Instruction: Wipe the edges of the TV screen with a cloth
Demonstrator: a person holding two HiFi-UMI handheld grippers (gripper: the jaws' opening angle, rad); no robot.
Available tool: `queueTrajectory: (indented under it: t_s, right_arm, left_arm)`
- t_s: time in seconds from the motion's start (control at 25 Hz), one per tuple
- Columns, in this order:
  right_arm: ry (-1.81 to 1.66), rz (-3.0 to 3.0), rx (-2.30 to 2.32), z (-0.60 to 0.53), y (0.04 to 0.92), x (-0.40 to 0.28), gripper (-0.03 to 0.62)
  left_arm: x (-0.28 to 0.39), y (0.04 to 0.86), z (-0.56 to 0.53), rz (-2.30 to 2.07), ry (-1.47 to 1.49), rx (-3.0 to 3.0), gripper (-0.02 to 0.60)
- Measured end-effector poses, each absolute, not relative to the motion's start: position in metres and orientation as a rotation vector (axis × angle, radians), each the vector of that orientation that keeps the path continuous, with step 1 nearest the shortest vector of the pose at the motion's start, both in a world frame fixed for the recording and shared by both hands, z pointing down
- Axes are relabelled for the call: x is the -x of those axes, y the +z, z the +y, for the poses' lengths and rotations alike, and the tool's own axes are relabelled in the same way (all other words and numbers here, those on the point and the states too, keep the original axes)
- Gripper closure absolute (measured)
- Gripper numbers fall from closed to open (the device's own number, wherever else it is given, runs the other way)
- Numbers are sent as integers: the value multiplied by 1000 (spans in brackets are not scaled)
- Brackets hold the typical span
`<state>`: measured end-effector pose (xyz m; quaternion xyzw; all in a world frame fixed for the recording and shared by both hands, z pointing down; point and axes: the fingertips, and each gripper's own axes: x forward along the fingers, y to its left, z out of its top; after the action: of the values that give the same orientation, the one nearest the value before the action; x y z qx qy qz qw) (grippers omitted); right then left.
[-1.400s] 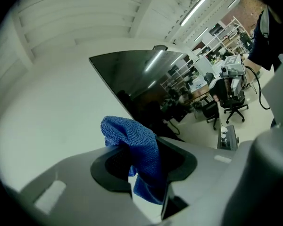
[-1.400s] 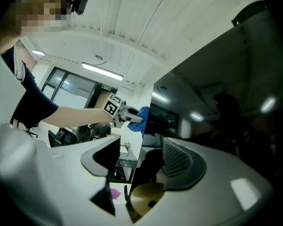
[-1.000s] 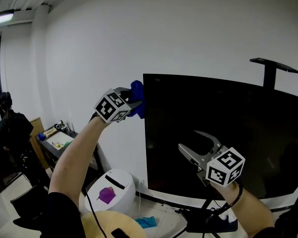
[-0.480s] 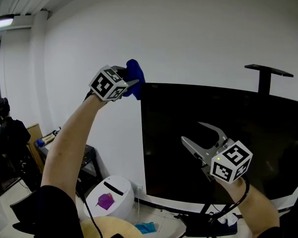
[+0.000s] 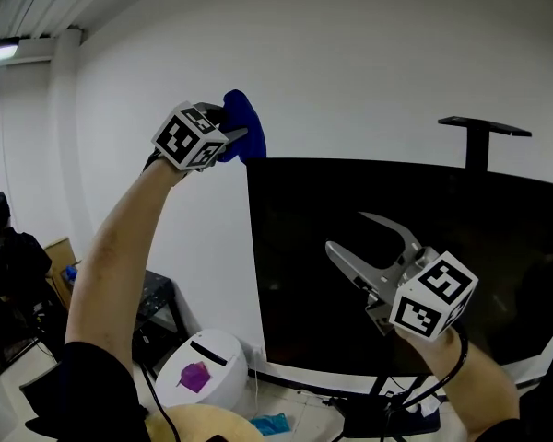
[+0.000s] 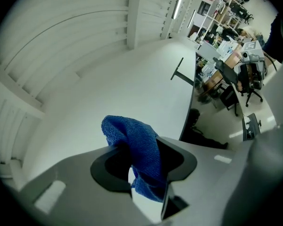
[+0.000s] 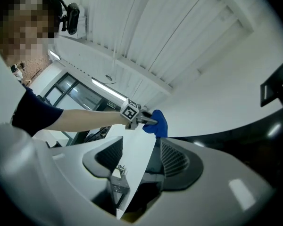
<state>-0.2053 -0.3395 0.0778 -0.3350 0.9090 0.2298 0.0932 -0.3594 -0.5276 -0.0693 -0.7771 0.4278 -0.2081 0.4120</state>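
Left gripper pinches a blue cloth by the TV's top left corner; right gripper, jaws spread but just closing, hangs empty before the screen.

2 grippers, 1 cloth, 1 TV, perhaps 1 bin.

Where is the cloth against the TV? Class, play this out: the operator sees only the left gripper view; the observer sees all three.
Observer: The cloth sits just above the TV's top left corner; I can't tell whether it touches.
Operator: What is the other hand doing?
Observer: The right tongs hover before the TV, apart and empty; they have just been closing a little.
Operator: Anything below?
Observer: A white bin stands below the TV's left edge.
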Motion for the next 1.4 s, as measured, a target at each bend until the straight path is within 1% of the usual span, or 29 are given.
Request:
queueTrajectory:
  t_s: [0.24,0.4,0.56,0.96,1.4]
  right_arm:
    - [623,2691,1042,-343,89,180,338]
    - [630,2678,1095,-337,89,151,339]
    - [644,2677,1148,-326,93,128,339]
    - [644,2632,1268,-293,100,32,341]
    - [563,2565,1352,-263,109,-73,345]
  left_arm:
    - [324,-33,-536,1014,-603,2003,443]
    - [291,-28,-529,954,-627,1993,443]
    - [282,-23,-531,962,-636,2000,443]
    - [221,-20,-521,1002,-667,2047,445]
    - [111,-20,-493,940,-698,2049,445]
